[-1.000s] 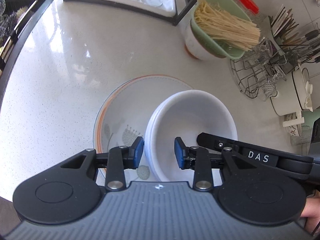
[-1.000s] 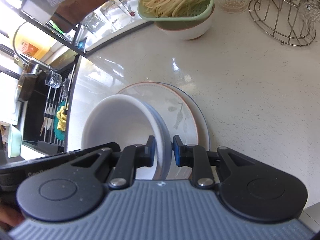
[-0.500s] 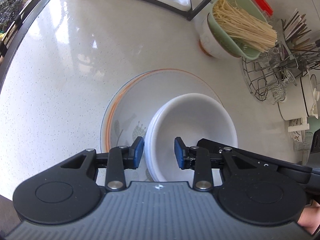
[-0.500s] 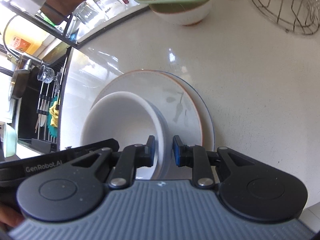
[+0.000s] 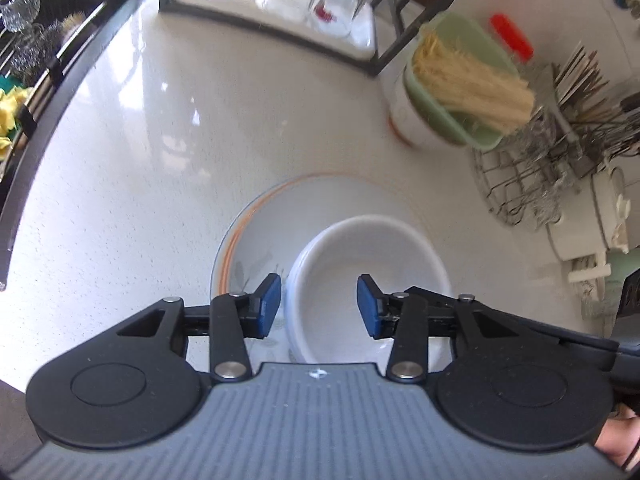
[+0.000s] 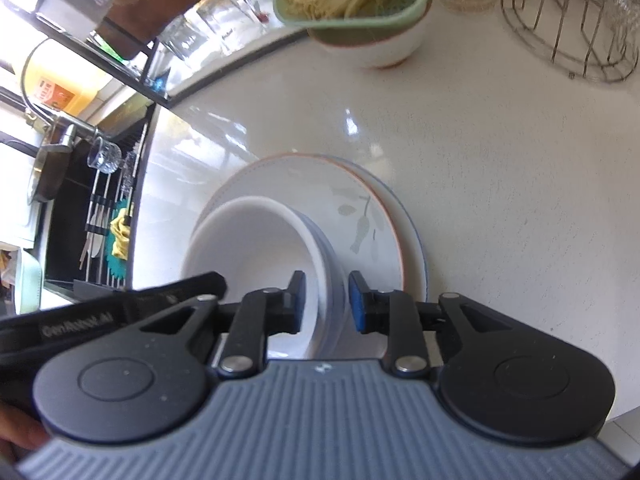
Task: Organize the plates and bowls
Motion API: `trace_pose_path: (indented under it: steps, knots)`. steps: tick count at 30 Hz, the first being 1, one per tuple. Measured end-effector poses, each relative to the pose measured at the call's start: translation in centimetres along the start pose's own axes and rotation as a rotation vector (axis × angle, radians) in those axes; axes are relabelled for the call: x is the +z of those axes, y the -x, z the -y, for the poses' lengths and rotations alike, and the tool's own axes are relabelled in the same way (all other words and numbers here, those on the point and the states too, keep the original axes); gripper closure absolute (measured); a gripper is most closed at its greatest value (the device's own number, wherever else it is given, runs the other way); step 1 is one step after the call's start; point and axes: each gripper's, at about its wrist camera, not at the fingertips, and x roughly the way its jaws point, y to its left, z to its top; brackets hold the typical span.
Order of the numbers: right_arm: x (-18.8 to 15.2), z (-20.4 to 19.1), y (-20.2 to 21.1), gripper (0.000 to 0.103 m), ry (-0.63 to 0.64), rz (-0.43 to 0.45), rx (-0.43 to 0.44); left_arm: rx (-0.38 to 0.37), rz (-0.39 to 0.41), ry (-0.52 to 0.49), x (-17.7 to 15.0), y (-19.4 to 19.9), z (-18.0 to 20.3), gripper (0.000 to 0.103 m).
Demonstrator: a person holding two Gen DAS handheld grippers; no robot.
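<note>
Bowls [image 6: 256, 248] on plates [image 6: 360, 200] (blue rim — right-wrist only)

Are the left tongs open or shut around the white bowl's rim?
Open. The left tongs straddle the near rim of the white bowls, with gaps visible between both blue pads and the rim.

Home kitchen: white speckled countertop [image 5: 168, 168], sink [image 6: 80, 216] with tap [image 6: 48, 120], rack of drinking glasses [image 5: 304, 4], wire cutlery rack [image 5: 560, 152], green basket of dry noodles [image 5: 468, 84], stacked plates [image 6: 360, 216].
</note>
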Motion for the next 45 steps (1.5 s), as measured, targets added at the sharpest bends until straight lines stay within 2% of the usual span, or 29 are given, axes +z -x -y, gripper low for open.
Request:
trace_pose_path:
  steps: [2,6,18,23,29,32,34,45]
  knots:
    - [0.0,-0.1,0.8,0.062,0.011,0.023,0.007,-0.004,0.025,-0.009,-0.1,1.1,0.5,0.055]
    - [-0.1,-0.7,2.2,0.060,0.078,0.059,-0.008,0.007,0.057,-0.043,-0.9,3.0,1.7,0.055]
    - [-2.7,-1.4,9.1,0.060,0.191,0.191,0.059,0.068,0.235,-0.118,-5.7,11.0,4.9,0.055]
    - [-4.7,-1.5,12.7,0.060,0.241,0.274,0.077,0.130,0.341,-0.176,-9.2,14.6,6.9,0.055]
    - [-7.3,-1.2,16.2,0.060,0.297,0.340,0.106,0.113,0.426,-0.127,-14.1,18.1,8.6,0.055]
    - [-8.8,-0.9,17.5,0.060,0.341,0.365,0.114,0.143,0.472,-0.127,-16.7,19.6,9.9,0.055]
    - [-9.7,-0.6,18.5,0.060,0.352,0.381,0.111,0.137,0.499,-0.123,-18.6,20.8,10.8,0.055]
    - [-16.2,1.3,25.0,0.060,0.405,0.491,0.144,0.152,0.575,-0.151,-28.1,25.3,14.3,0.052]
